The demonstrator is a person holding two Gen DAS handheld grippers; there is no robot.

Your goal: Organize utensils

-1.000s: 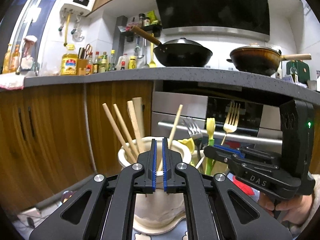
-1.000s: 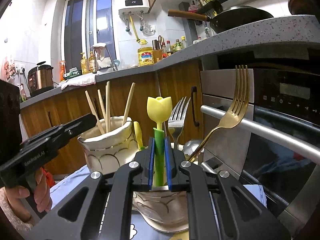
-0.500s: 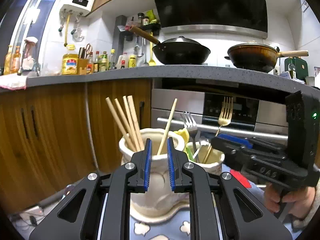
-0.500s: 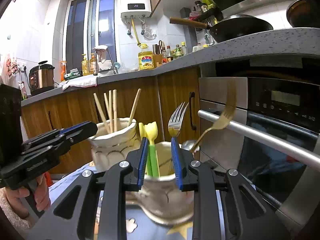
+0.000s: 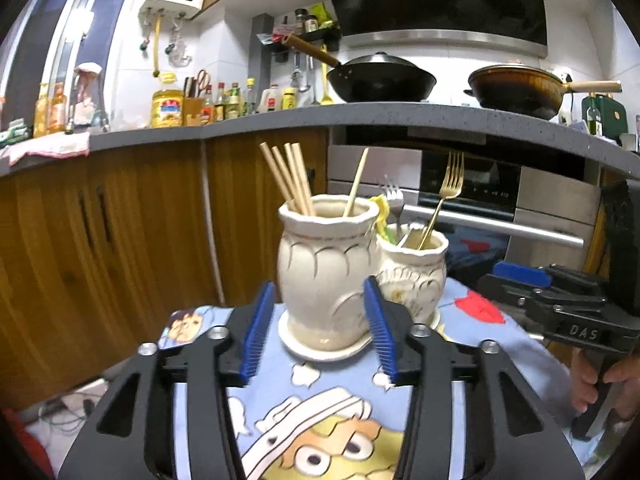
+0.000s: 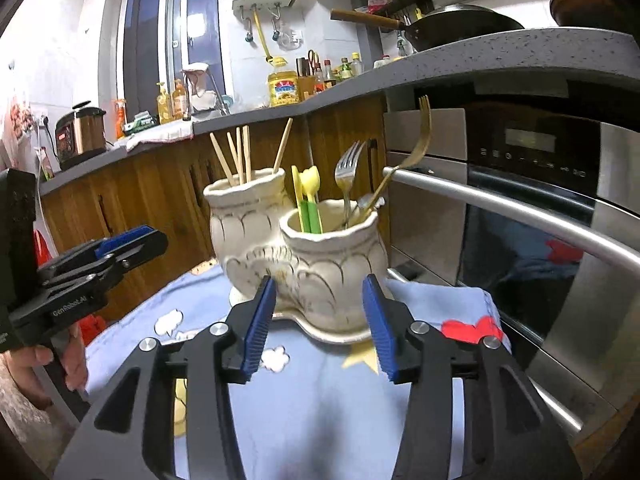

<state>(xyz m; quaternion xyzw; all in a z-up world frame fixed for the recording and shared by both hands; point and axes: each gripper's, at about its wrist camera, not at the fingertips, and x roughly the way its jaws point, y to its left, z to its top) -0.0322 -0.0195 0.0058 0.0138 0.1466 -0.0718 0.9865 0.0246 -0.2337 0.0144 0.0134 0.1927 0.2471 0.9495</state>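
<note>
My left hand-held gripper [image 5: 318,330] hangs with its blue pads spread wide and nothing between them, just short of the taller cream jar [image 5: 326,268]; the jar shows through the gap but the pads do not touch it. That jar holds a bundle of wooden chopsticks [image 5: 288,178] leaning left and one more leaning right. Just beside it on the right, touching or nearly so, stands the shorter cream jar [image 5: 414,272], with a gold fork [image 5: 444,196] and a silver fork [image 5: 394,200] rising out of it. My right hand-held gripper [image 6: 318,320] is spread just as wide and holds nothing, with the shorter jar seen between its pads. From that side I see the yellow-and-green utensils [image 6: 308,200] standing in the shorter jar's left part, the two forks in its right part. Both jars sit on a white saucer [image 6: 340,334] on the cartoon-print blue cloth [image 6: 308,392] covering the worktop. Beyond them are wooden cabinets on the left and the oven [image 6: 532,184] on the right.
</note>
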